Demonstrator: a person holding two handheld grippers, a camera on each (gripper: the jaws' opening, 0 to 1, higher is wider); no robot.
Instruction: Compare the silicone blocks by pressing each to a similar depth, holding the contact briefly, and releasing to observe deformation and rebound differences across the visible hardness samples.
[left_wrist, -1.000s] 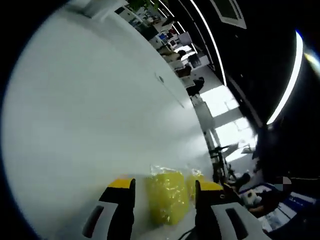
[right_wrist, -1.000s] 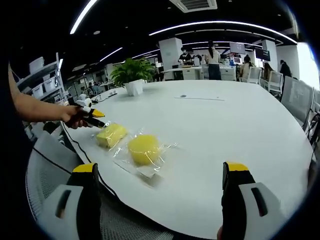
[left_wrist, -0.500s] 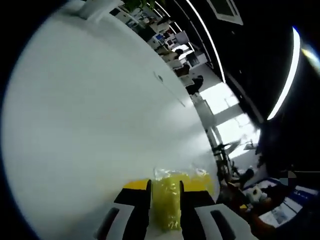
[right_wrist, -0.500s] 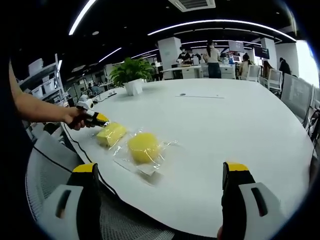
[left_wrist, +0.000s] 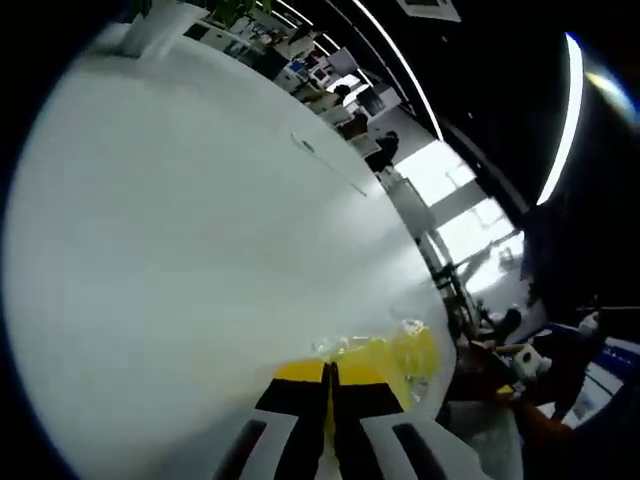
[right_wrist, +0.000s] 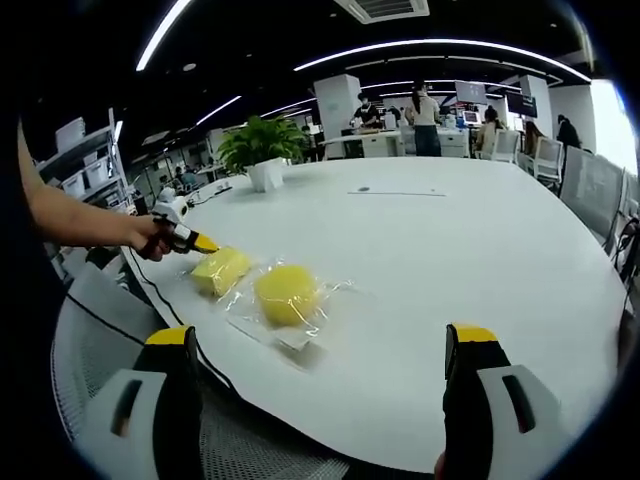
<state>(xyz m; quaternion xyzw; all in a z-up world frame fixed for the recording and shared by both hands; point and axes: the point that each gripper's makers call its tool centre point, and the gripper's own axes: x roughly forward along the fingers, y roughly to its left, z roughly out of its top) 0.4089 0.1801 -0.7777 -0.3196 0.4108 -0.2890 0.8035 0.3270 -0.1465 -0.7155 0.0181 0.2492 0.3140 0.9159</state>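
On the white worktop (right_wrist: 430, 270), near its left edge as the right gripper view has it, two yellow blocks lie side by side in clear wrappers: a squarish block (right_wrist: 221, 269) and, just beside it, a round block (right_wrist: 286, 294). The left gripper (right_wrist: 196, 242), held in a hand (right_wrist: 148, 238), meets the squarish block at its near end.

In the left gripper view the change is plain. A second ago the left gripper (left_wrist: 328, 385) stood wide with the yellow block upright between its jaws and daylight on either side. Half a second ago the jaws had come in against the block's sides. Now their yellow tips are all but together, with just a thin dark line between them, and the squarish block (left_wrist: 400, 358) shows as a crumpled yellow mass bulging ahead of the tips and off to the right. Whether a sliver of it is still pinched between them I cannot tell.

The right gripper (right_wrist: 325, 345) hangs wide open over the near edge of the worktop, well apart from both blocks, just as it did a second ago. A potted plant (right_wrist: 262, 150) stands farther back on the worktop.
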